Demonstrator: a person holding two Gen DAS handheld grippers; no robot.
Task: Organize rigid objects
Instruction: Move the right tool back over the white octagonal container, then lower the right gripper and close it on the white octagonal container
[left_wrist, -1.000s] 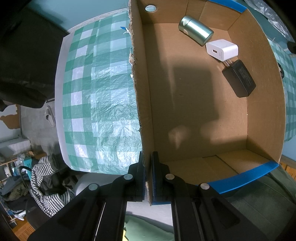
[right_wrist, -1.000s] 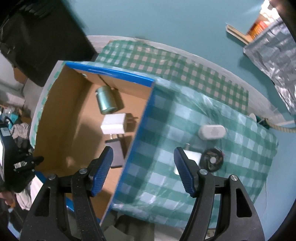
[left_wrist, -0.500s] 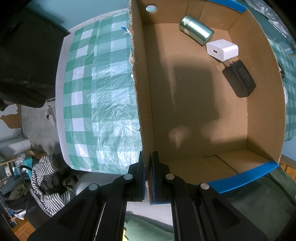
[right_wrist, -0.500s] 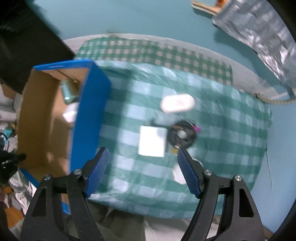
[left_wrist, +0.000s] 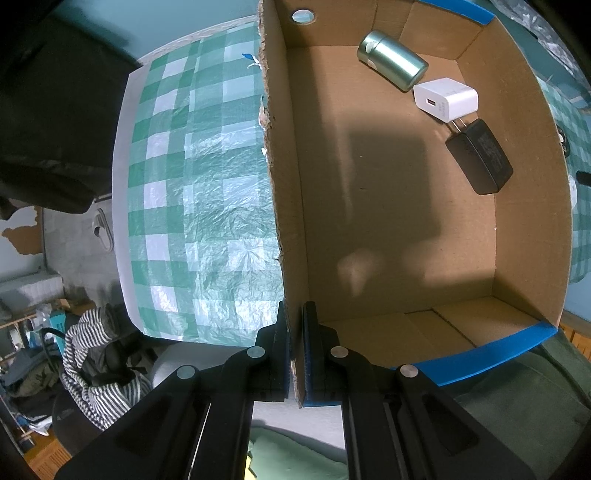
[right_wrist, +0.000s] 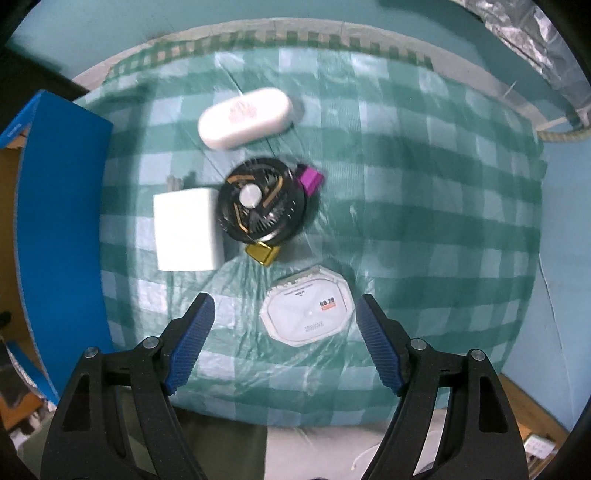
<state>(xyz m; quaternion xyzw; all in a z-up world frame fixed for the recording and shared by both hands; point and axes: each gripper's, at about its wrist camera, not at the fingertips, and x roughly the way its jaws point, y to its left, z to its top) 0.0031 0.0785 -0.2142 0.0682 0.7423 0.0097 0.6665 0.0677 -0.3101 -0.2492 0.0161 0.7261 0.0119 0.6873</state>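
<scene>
My left gripper (left_wrist: 294, 354) is shut on the left wall of the cardboard box (left_wrist: 286, 206). Inside the box lie a green metal can (left_wrist: 392, 70), a white charger (left_wrist: 445, 99) and a black adapter (left_wrist: 480, 155). My right gripper (right_wrist: 282, 343) is open and empty above the checked table. Below it lie a white octagonal container (right_wrist: 306, 308), a black round fan (right_wrist: 262, 199) with a purple and a gold piece, a white square block (right_wrist: 186, 232) and a white oval case (right_wrist: 245, 118).
The box's blue outer wall (right_wrist: 62, 221) stands at the left of the right wrist view. The green checked tablecloth (left_wrist: 199, 192) covers the table. Striped clothing (left_wrist: 92, 354) and clutter lie on the floor beyond the table edge.
My right gripper has swung right from over the box to over the objects on the cloth and moved closer to them. The left gripper has stayed clamped on the box wall.
</scene>
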